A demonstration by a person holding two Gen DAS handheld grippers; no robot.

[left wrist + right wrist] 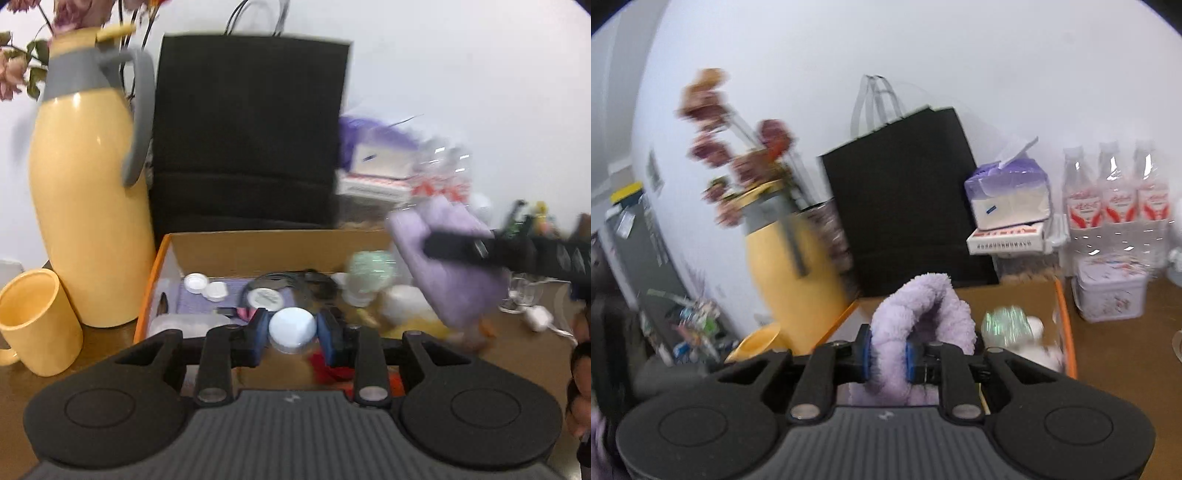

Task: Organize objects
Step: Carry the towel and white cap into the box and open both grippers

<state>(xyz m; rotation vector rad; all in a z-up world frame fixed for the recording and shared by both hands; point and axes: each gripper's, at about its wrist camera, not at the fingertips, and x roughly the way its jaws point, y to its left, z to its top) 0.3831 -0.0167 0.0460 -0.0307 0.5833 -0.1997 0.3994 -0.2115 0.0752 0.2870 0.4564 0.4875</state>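
Note:
My left gripper (292, 332) is shut on a small round jar with a pale blue lid (291, 326), held over the near end of an open cardboard box (258, 247) with orange edges. My right gripper (888, 356) is shut on a folded fluffy lilac cloth (916, 317), held above the same box (1008, 299). In the left wrist view the lilac cloth (450, 266) and the right gripper's black finger (458, 245) hang over the box's right side. The box holds white caps (195, 282), a round white-lidded tin (264, 298), a shiny green object (371, 267) and other small items.
A yellow thermos jug (85, 206) and yellow cup (37, 317) stand left of the box. A black paper bag (251, 129) stands behind it. Tissue pack (1008, 195), water bottles (1115, 192) and a lilac tin (1108, 291) are at the right on the wooden table (1119, 354).

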